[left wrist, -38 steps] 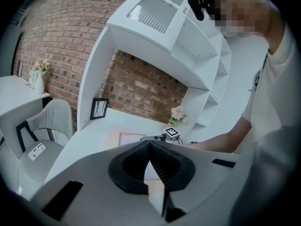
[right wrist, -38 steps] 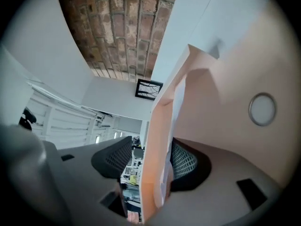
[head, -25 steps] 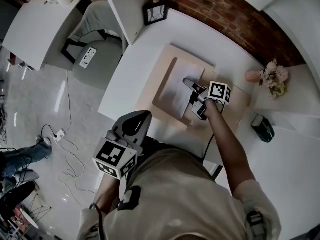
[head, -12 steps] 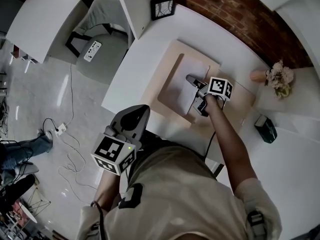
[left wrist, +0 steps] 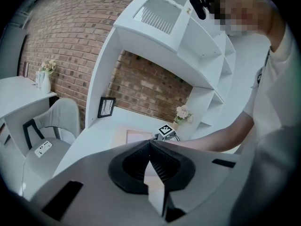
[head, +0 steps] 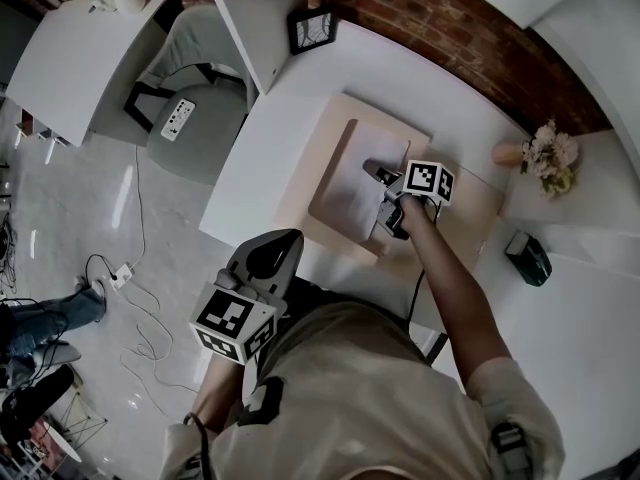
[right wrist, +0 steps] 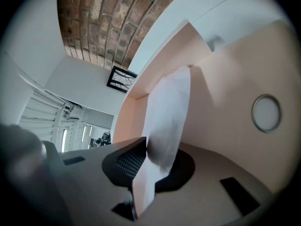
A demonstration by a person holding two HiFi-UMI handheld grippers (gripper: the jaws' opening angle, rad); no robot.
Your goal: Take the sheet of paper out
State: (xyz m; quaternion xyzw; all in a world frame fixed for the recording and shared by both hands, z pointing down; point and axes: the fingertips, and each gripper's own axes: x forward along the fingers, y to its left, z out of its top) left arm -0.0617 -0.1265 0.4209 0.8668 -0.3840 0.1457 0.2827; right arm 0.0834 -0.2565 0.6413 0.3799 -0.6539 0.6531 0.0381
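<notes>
As right gripper [right wrist: 151, 160] closes, paper [right wrist: 167, 112] (white) sits pinched.

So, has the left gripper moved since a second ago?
No. In the head view the left gripper sits at the same spot just off the near edge of the white table, jaws together and empty.

No words, numbers or brand names are legible anywhere. Only black-and-white square code markers [head: 228, 315] show, on the left gripper [head: 288, 238] and the right gripper [head: 383, 198].
</notes>
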